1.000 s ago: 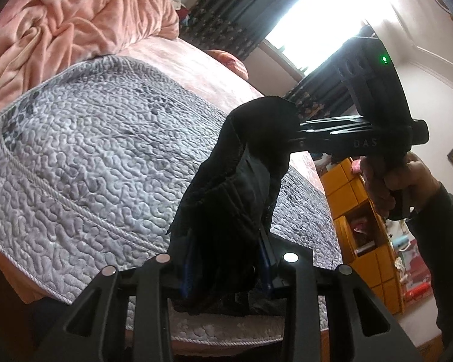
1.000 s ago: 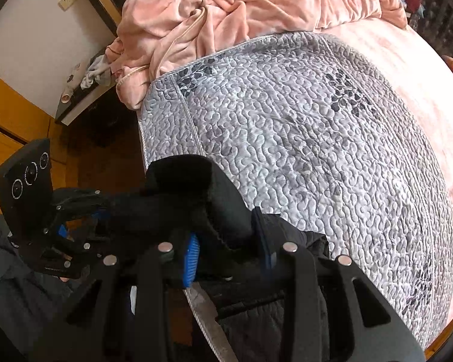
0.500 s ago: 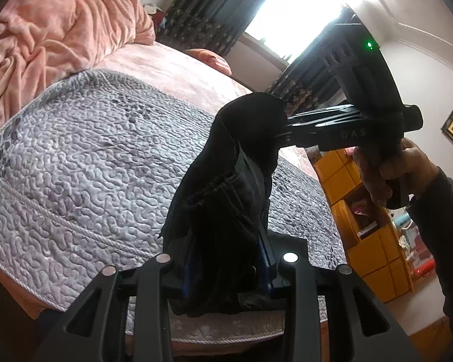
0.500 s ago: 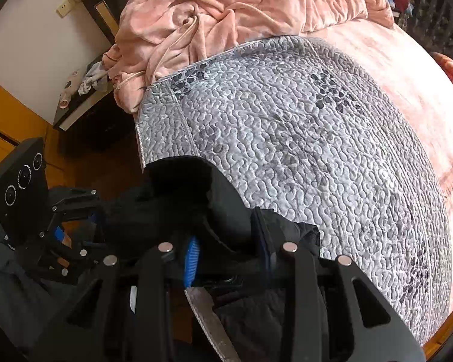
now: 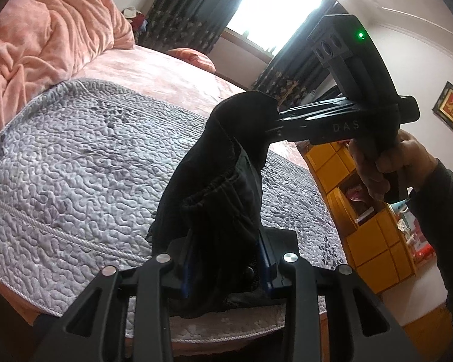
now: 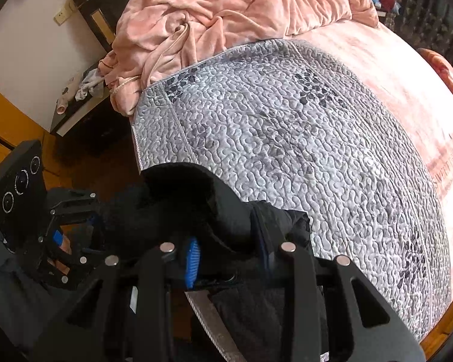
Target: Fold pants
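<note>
The black pants [image 5: 217, 187] hang bunched between both grippers above the near edge of the bed. My left gripper [image 5: 226, 259] is shut on the waistband end. My right gripper [image 6: 229, 256] is shut on another part of the pants [image 6: 196, 202]. In the left wrist view the right gripper [image 5: 274, 126] pinches the top of the pants from the right. In the right wrist view the left gripper [image 6: 84, 220] holds the fabric at lower left. The rest of the pants hangs out of sight below.
A grey quilted cover [image 5: 84, 163] lies over the bed's near part, also in the right wrist view [image 6: 302, 138]. A pink blanket [image 6: 226, 9] is heaped at the head. Orange cabinets [image 5: 368, 220] stand right of the bed. A dark nightstand [image 6: 81, 114] stands by the bed.
Both grippers have lifted a little with the pants and moved over the bed's edge. Both grips hold unchanged.
</note>
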The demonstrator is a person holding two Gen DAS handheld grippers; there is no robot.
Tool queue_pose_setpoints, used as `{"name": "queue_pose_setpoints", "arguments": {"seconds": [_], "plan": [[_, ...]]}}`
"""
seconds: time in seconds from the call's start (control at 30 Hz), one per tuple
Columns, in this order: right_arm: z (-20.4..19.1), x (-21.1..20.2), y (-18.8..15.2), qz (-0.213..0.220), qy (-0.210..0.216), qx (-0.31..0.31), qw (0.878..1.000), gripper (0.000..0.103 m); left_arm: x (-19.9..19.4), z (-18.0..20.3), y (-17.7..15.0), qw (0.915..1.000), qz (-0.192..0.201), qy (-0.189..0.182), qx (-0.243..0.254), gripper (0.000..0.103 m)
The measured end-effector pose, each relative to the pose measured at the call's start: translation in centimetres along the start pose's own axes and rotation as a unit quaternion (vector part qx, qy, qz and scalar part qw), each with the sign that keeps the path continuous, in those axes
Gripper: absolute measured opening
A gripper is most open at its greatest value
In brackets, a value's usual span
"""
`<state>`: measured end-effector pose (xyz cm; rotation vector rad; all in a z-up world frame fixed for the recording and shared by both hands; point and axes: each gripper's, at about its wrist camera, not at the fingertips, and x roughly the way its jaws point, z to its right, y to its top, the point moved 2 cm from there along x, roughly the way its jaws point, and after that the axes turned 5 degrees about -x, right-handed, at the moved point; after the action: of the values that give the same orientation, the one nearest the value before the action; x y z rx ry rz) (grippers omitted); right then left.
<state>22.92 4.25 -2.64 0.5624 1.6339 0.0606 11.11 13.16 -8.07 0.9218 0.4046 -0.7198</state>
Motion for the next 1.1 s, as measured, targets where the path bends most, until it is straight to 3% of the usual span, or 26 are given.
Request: {"name": "queue_pose_setpoints", "arguments": {"seconds": [1.1], "plan": [[1.2,-4.8,-7.8,0.030,-0.031,0.040,0.998,0.029,2.4,8.2,-2.7,0.9950,-0.037,-0.008,0.093,0.034]]}}
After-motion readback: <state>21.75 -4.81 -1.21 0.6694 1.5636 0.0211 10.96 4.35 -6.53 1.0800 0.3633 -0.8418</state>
